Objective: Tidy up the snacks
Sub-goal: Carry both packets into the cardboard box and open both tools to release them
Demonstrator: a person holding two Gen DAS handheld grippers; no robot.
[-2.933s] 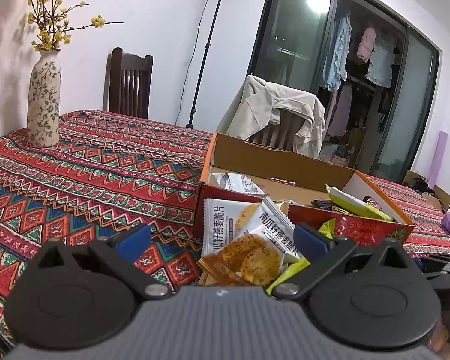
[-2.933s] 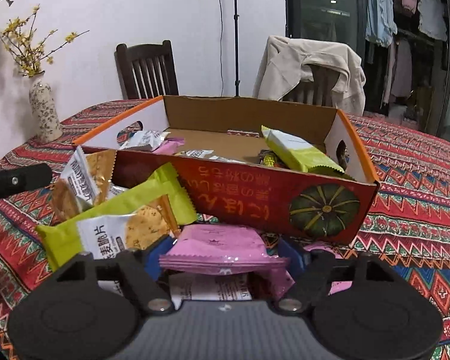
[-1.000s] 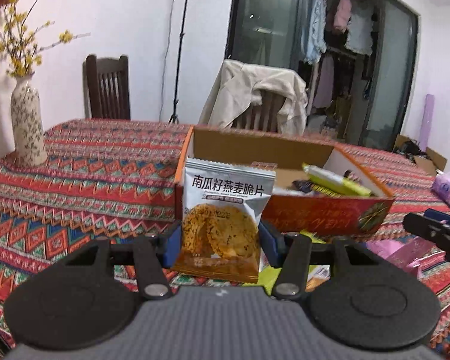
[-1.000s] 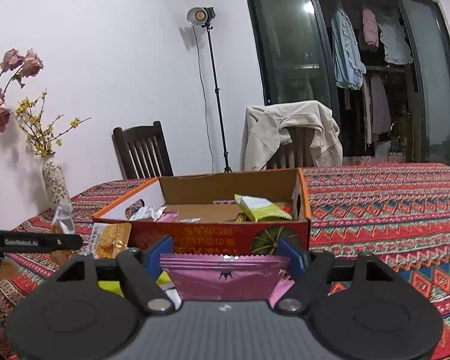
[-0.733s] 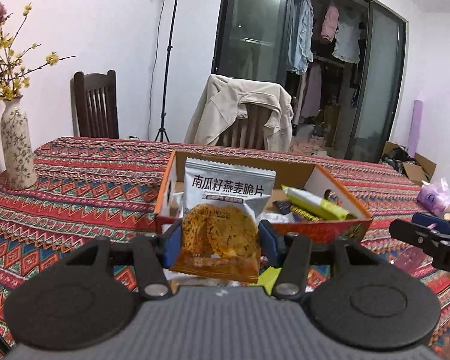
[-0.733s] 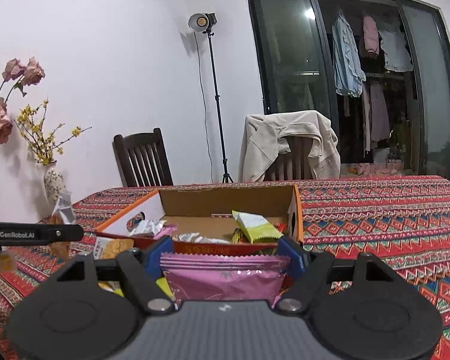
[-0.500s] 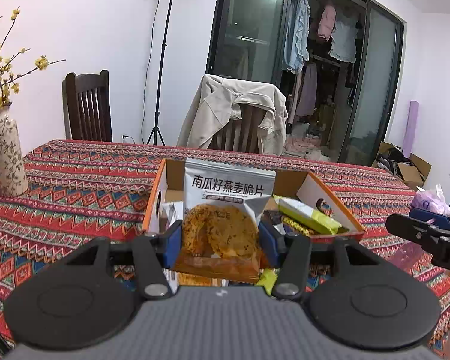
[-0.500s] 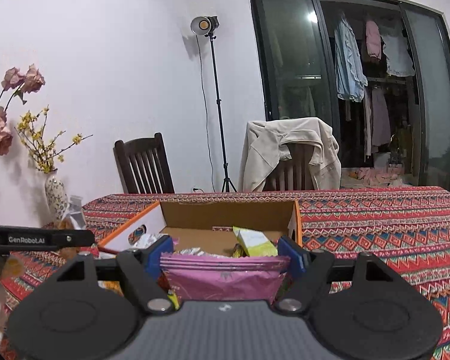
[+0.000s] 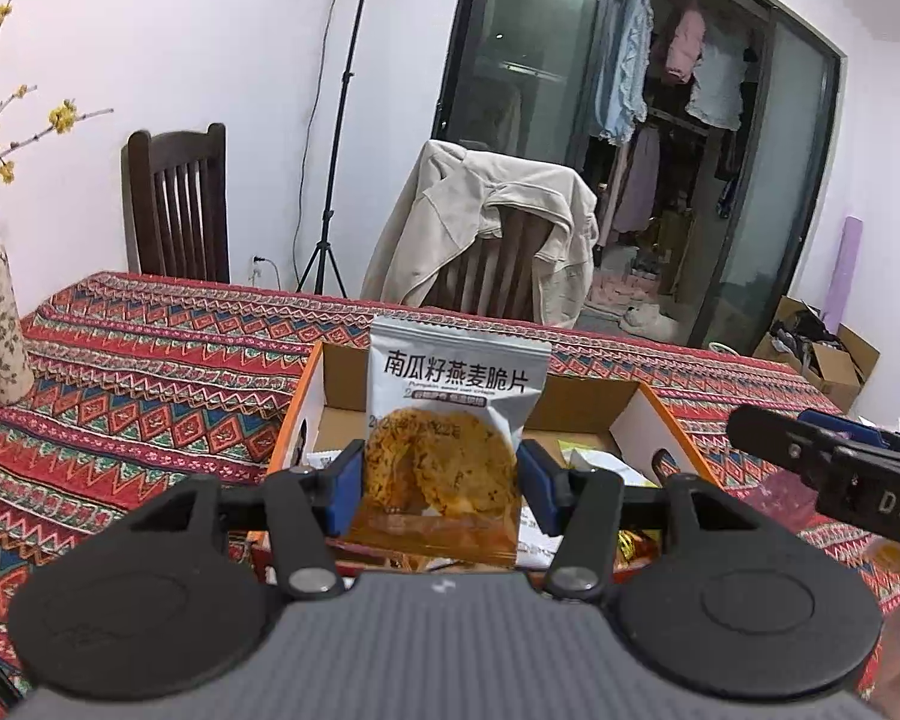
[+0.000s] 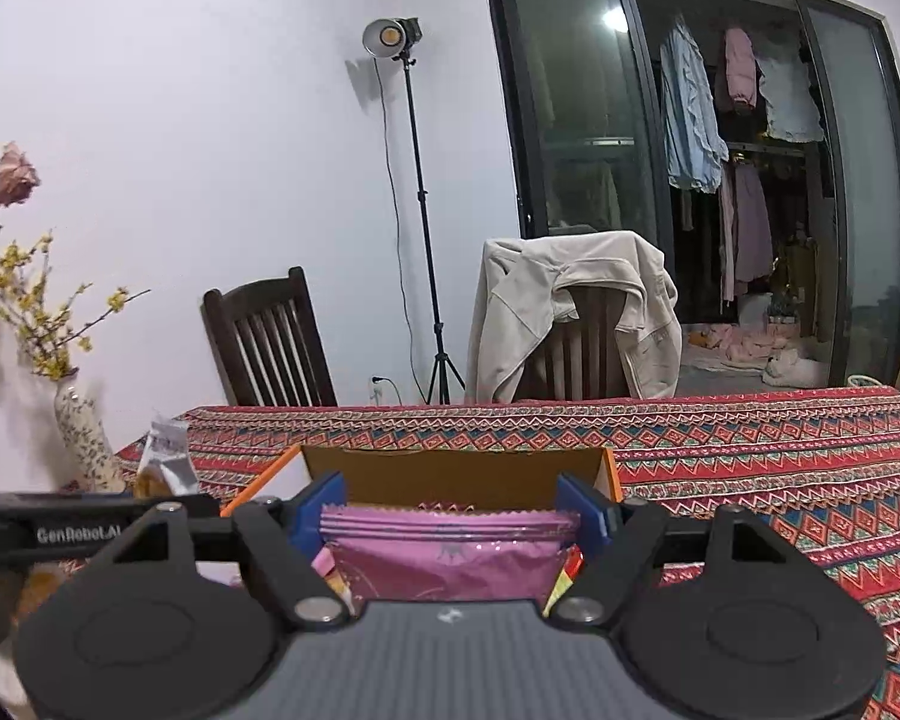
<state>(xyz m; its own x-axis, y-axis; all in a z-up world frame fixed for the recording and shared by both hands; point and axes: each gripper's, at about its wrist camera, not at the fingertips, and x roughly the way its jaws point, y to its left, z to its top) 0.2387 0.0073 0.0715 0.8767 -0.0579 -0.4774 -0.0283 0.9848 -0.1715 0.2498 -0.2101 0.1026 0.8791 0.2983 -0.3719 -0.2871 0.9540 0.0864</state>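
While the left tongs [image 9: 441, 483] clamp a cracker packet [image 9: 450, 420], the right tongs [image 10: 450, 519] clamp a pink packet [image 10: 450, 552], box [image 10: 480, 474] at twelve o'clock.

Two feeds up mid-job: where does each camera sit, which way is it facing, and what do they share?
Left wrist: sits behind the left gripper, facing the snack box across the table; its fingers clamp a cracker packet; right gripper at right edge.
Right wrist: sits behind the right gripper, facing the same way, holding a pink packet; left gripper at left edge.
Shared: box, draped chair, vase.
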